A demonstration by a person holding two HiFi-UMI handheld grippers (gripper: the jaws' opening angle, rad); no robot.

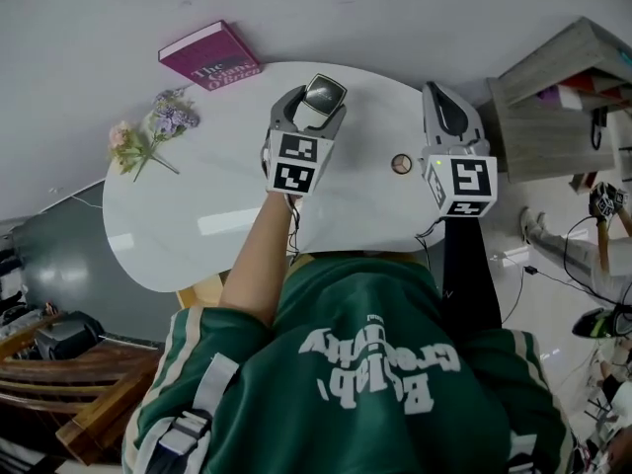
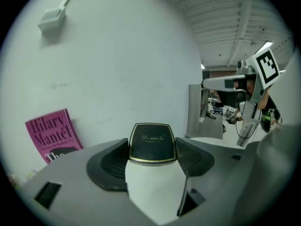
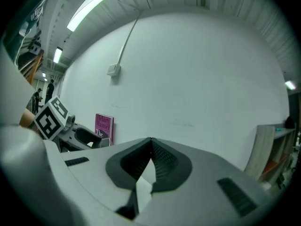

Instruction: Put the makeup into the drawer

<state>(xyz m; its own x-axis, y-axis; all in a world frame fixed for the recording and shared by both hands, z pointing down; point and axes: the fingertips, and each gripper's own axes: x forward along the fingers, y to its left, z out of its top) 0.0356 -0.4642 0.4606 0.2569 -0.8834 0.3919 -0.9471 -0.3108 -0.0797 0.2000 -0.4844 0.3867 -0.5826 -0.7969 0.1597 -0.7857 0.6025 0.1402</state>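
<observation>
Office-lab: floor cables (image 1: 549,276), strip lights (image 3: 89,9)

The right gripper (image 3: 150,141) has its dark ribbed jaws pressed together at the tips, with nothing between them. To the far left, the left gripper (image 3: 87,138) shows with its marker cube (image 3: 49,118). Behind it, a magenta book (image 3: 104,126) leans against the white wall (image 3: 197,79). A cable (image 3: 128,41) runs down to a small box (image 3: 113,69), and a shelf unit (image 3: 277,154) stands at the right.

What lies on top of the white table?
A flower sprig and a small round item. The left hand-held gripper and right hand-held gripper cover part of the white table; anything beneath is hidden.
</observation>
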